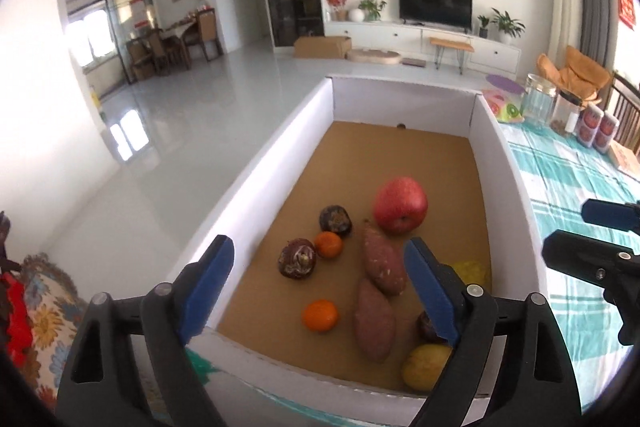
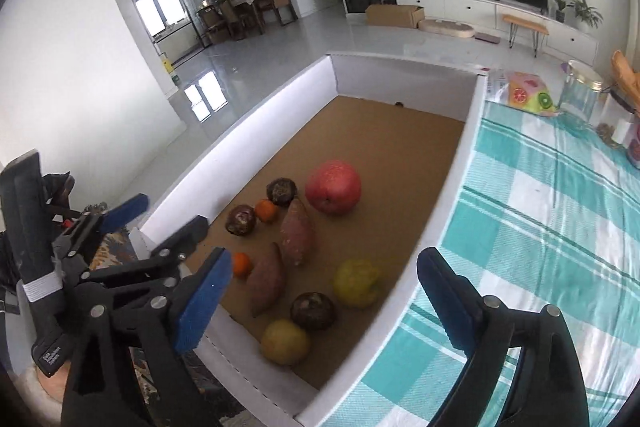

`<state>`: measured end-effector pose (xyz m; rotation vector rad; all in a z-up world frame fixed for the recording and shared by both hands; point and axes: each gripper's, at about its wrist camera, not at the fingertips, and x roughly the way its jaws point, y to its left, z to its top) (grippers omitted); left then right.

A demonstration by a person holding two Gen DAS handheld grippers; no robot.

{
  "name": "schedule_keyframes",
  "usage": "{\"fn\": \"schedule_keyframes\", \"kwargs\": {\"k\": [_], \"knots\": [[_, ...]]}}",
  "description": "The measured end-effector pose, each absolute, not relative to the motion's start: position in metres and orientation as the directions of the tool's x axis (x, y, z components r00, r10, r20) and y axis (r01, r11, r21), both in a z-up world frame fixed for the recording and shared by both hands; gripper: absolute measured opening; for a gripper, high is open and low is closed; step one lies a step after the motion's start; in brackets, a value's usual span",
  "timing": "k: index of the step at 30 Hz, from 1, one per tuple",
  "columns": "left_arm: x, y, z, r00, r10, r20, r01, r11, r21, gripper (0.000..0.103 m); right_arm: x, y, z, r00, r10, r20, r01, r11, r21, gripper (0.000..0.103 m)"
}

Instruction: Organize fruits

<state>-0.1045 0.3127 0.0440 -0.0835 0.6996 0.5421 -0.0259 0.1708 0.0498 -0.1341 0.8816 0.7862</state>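
A white-walled cardboard box (image 1: 248, 187) (image 2: 240, 151) holds a red apple (image 1: 400, 205) (image 2: 333, 187), two sweet potatoes (image 1: 382, 267) (image 2: 297, 229), two oranges (image 1: 320, 315) (image 2: 267, 209), dark round fruits (image 1: 297, 258) (image 2: 312, 311) and yellow fruits (image 1: 425, 367) (image 2: 356, 283). My left gripper (image 1: 320, 287) is open and empty above the box's near end; it also shows in the right wrist view (image 2: 160, 223). My right gripper (image 2: 324, 299) is open and empty over the box's right near corner, and shows at the left view's right edge (image 1: 592, 227).
The box stands on a table with a teal checked cloth (image 2: 540, 227) (image 1: 568, 179). Glass jars (image 1: 538, 101) (image 2: 578, 95), red cans (image 1: 592, 127) and a fruit-patterned item (image 2: 528, 95) stand at the far right. A patterned cushion (image 1: 48, 311) lies at the left.
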Motion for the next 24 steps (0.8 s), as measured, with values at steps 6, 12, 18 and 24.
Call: {"fn": "schedule_keyframes", "kwargs": {"k": [6,12,18,24], "knots": [[-0.106,0.302,0.053,0.569,0.537,-0.622,-0.544,0.814,0.204,0.089,-0.033,0.138,0.060,0.462,0.498,-0.734,-0.570,0.801,0.184,0.097],[-0.110,0.308,0.052,0.507,0.560,-0.655,-0.564,0.790,0.239,0.089,-0.045,0.144,0.066,0.511,0.434,-0.743,-0.546,0.831,0.110,0.097],[-0.117,0.321,0.049,0.476,0.543,-0.692,-0.567,0.791,0.230,0.089,-0.061,0.156,0.069,0.544,0.386,-0.745,-0.555,0.831,0.025,0.097],[-0.123,0.322,0.048,0.503,0.502,-0.703,-0.544,0.817,0.194,0.089,-0.070,0.167,0.065,0.537,0.361,-0.762,-0.572,0.820,-0.015,0.097]]}}
